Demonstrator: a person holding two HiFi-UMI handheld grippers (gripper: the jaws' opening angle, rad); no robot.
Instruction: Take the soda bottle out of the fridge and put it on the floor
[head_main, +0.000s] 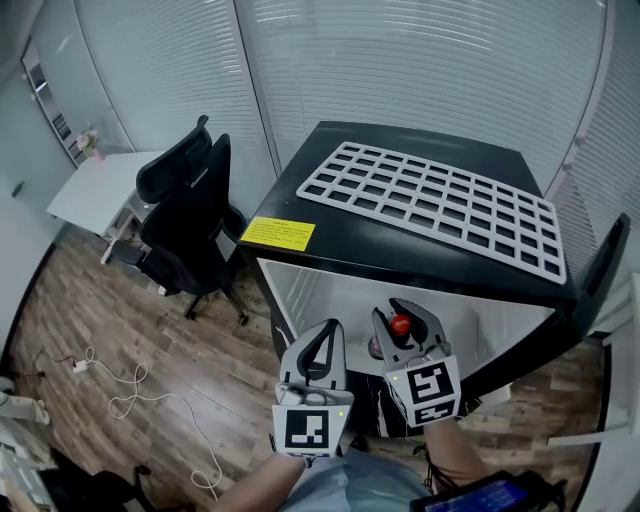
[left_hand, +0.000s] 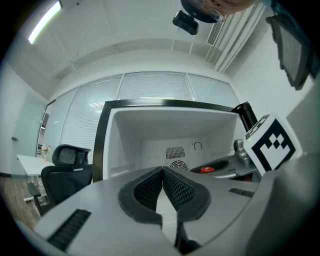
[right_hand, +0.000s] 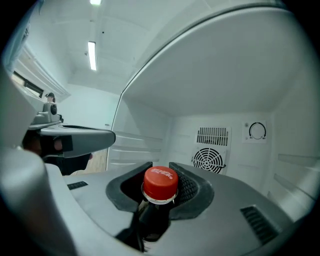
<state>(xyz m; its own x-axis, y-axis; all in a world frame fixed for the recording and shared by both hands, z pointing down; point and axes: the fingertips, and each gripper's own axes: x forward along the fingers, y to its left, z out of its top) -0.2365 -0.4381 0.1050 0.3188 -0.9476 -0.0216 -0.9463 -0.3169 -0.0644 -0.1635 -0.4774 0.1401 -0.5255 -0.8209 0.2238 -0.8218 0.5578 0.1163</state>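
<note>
The soda bottle, dark with a red cap, hangs by its neck between the pads of my right gripper, which is shut on it. In the head view the red cap shows between that gripper's fingers, just in front of the open white cavity of the black mini fridge. My left gripper is beside it on the left, shut with nothing in it; its pads meet at the tips. From the left gripper view the cap and the right gripper appear at the right.
A white grid rack lies on the fridge top. The fridge door stands open at the right. A black office chair and a white desk are at the left on the wood floor, with a white cable nearby.
</note>
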